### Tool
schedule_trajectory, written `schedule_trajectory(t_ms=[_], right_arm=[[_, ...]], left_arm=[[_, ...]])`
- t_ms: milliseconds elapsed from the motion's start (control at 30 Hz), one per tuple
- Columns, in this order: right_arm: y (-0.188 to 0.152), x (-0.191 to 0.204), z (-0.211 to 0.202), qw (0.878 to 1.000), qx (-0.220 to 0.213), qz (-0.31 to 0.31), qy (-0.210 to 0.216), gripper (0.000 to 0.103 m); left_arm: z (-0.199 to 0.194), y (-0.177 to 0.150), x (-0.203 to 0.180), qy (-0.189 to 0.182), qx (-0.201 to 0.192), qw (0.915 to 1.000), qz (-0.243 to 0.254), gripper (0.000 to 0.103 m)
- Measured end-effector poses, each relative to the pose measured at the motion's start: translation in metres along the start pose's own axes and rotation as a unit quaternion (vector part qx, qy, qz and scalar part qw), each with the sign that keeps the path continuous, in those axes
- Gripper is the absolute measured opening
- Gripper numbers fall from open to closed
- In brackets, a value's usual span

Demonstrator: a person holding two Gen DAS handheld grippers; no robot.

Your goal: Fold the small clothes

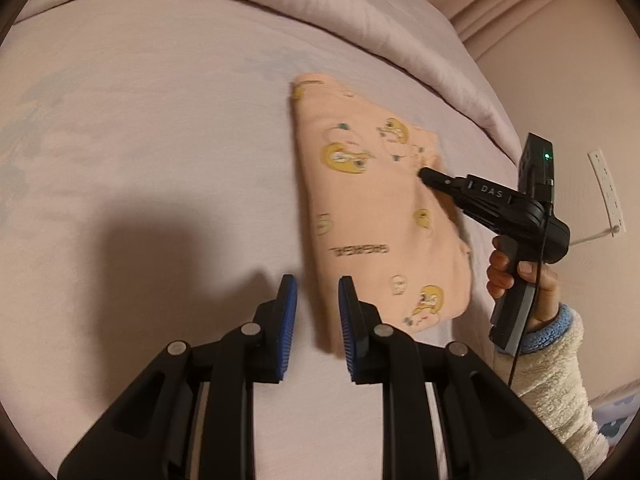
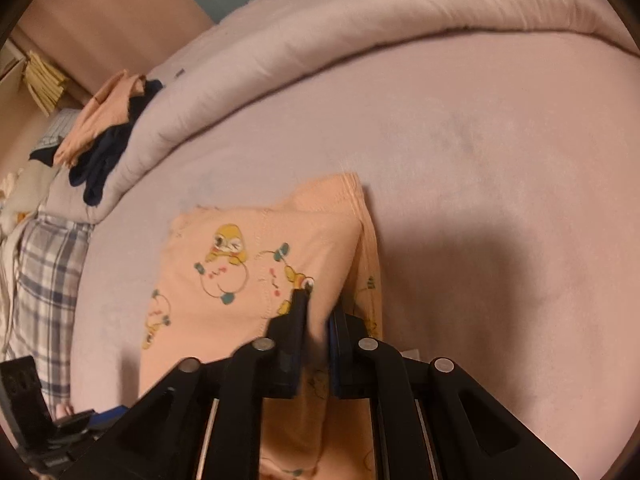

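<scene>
A small peach garment (image 1: 372,208) with yellow cartoon prints lies folded on the pink bed sheet (image 1: 160,140). My left gripper (image 1: 318,312) is open and empty, just above the sheet at the garment's near left corner. My right gripper (image 1: 424,174) shows in the left wrist view with its tips on the garment's right side. In the right wrist view the right gripper (image 2: 318,312) is shut on a fold of the peach garment (image 2: 248,264), with cloth pinched between its fingers.
A rolled pink duvet (image 2: 360,32) runs along the far side of the bed. A pile of peach and navy clothes (image 2: 104,132) lies on it at the left, with plaid fabric (image 2: 48,280) below. A wall socket (image 1: 606,192) is at the right.
</scene>
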State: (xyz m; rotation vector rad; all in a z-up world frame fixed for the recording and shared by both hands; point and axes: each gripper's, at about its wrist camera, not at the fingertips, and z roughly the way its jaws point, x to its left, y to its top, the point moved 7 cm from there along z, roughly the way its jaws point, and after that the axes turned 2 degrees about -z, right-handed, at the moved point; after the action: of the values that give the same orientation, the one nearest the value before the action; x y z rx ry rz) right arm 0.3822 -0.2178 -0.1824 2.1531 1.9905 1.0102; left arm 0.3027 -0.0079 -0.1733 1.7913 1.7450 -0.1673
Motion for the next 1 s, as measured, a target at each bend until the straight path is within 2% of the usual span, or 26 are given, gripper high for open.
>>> schedule_trajectory(t_ms=[133, 200, 233, 267, 433, 600, 700, 800, 833, 867, 933, 1000], right_arm=[[-0.001, 0.002, -0.030, 0.999, -0.033, -0.010, -0.004, 0.012], [-0.013, 0.007, -0.044, 0.999, -0.031, -0.002, 0.042, 0.024], [-0.025, 0.010, -0.051, 0.998, -0.018, -0.001, 0.067, 0.040], [-0.037, 0.010, -0.055, 0.997, -0.006, -0.004, 0.076, 0.049], [-0.079, 0.004, -0.057, 0.991, 0.039, 0.016, 0.130, 0.049], [-0.077, 0.011, -0.048, 0.987, 0.043, 0.019, 0.152, 0.049], [-0.078, 0.015, -0.036, 0.988, 0.063, 0.016, 0.143, 0.049], [-0.079, 0.010, -0.035, 0.983, 0.067, 0.037, 0.167, 0.049], [-0.079, 0.009, -0.037, 0.981, 0.066, 0.039, 0.176, 0.043], [-0.079, 0.009, -0.039, 0.981, 0.063, 0.041, 0.180, 0.026], [-0.079, 0.010, -0.043, 0.981, 0.056, 0.034, 0.182, 0.020], [-0.077, 0.017, -0.052, 0.984, 0.039, 0.011, 0.174, 0.019]], left_arm=[[0.004, 0.002, -0.010, -0.014, -0.005, 0.9998, 0.016, 0.020], [0.008, 0.003, -0.011, -0.017, -0.004, 0.9998, 0.013, 0.020], [0.010, 0.002, -0.009, -0.017, -0.003, 0.9998, 0.011, 0.020], [0.013, 0.002, -0.008, -0.016, -0.003, 0.9998, 0.008, 0.020], [0.015, 0.002, -0.001, -0.017, -0.004, 0.9998, -0.013, 0.020], [0.010, -0.001, -0.002, -0.010, -0.009, 0.9998, -0.014, 0.020], [0.008, -0.001, 0.000, -0.008, -0.010, 0.9998, -0.018, 0.020], [0.007, -0.001, 0.000, -0.008, -0.012, 0.9997, -0.019, 0.020], [0.007, -0.001, 0.000, -0.008, -0.012, 0.9997, -0.020, 0.020], [0.007, 0.000, 0.000, -0.007, -0.012, 0.9997, -0.020, 0.020], [0.008, 0.000, 0.000, -0.007, -0.013, 0.9996, -0.022, 0.020], [0.008, 0.001, -0.001, -0.009, -0.014, 0.9996, -0.023, 0.020]])
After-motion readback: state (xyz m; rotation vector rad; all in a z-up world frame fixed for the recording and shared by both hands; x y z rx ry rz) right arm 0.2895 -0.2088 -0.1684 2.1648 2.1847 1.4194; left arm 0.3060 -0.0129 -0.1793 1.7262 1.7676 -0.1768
